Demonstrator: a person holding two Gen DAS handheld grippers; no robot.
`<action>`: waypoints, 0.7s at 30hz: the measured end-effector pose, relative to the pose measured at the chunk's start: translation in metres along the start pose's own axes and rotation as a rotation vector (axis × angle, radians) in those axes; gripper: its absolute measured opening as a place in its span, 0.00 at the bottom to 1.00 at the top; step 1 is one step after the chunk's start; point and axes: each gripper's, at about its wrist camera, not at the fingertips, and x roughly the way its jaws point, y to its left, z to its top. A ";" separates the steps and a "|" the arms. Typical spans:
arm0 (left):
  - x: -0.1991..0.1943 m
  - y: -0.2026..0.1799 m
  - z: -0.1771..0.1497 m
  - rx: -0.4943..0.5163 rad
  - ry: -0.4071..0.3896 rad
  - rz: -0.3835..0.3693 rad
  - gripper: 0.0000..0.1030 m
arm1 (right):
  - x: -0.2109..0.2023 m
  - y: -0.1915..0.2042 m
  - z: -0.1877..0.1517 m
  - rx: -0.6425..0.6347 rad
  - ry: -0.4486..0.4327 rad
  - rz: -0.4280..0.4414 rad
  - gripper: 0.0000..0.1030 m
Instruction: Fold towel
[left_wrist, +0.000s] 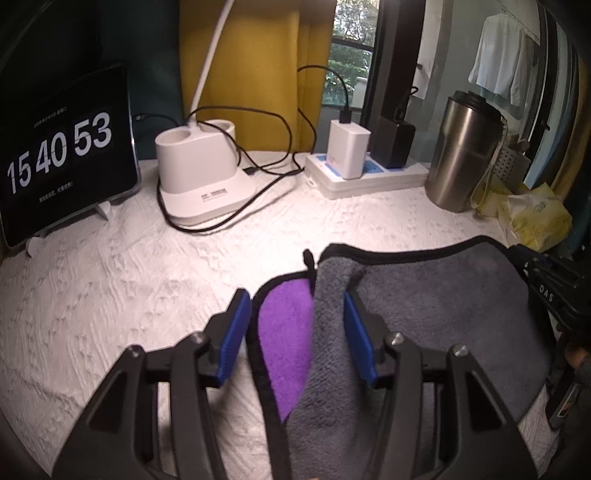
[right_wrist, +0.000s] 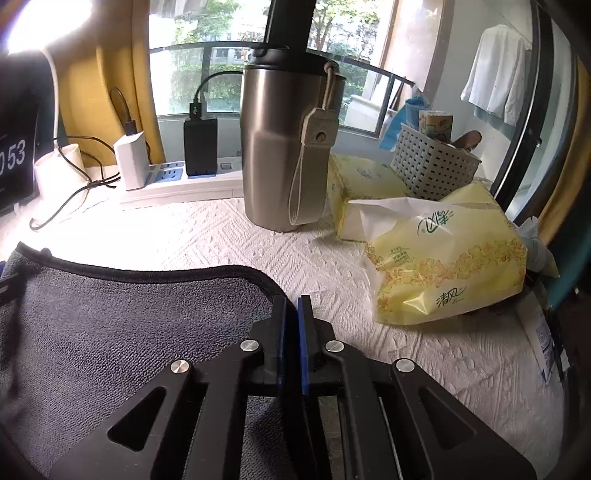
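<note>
The towel (left_wrist: 443, 306) is grey with a black hem and a purple underside (left_wrist: 284, 332). It lies on the white textured table cover. In the left wrist view its left edge is bunched and turned up, showing purple. My left gripper (left_wrist: 295, 332) is open, its blue pads on either side of that raised fold. In the right wrist view the towel (right_wrist: 129, 325) lies flat at the left. My right gripper (right_wrist: 292, 314) is shut at the towel's right corner; whether cloth is pinched between the pads cannot be seen.
A clock display (left_wrist: 62, 155), a white lamp base (left_wrist: 199, 166) with cables and a power strip (left_wrist: 369, 173) stand at the back. A steel tumbler (right_wrist: 288, 147), yellow tissue packs (right_wrist: 443, 269) and a white basket (right_wrist: 432, 162) are at the right.
</note>
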 end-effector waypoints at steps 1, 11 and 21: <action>-0.005 0.001 0.001 -0.003 -0.012 -0.004 0.52 | 0.000 -0.001 0.000 0.006 0.001 -0.003 0.07; -0.035 0.002 0.001 -0.015 -0.073 -0.038 0.66 | -0.016 0.001 -0.008 0.003 -0.022 -0.013 0.19; -0.057 -0.004 -0.011 -0.009 -0.079 -0.053 0.68 | -0.045 0.007 -0.016 0.011 -0.050 0.031 0.34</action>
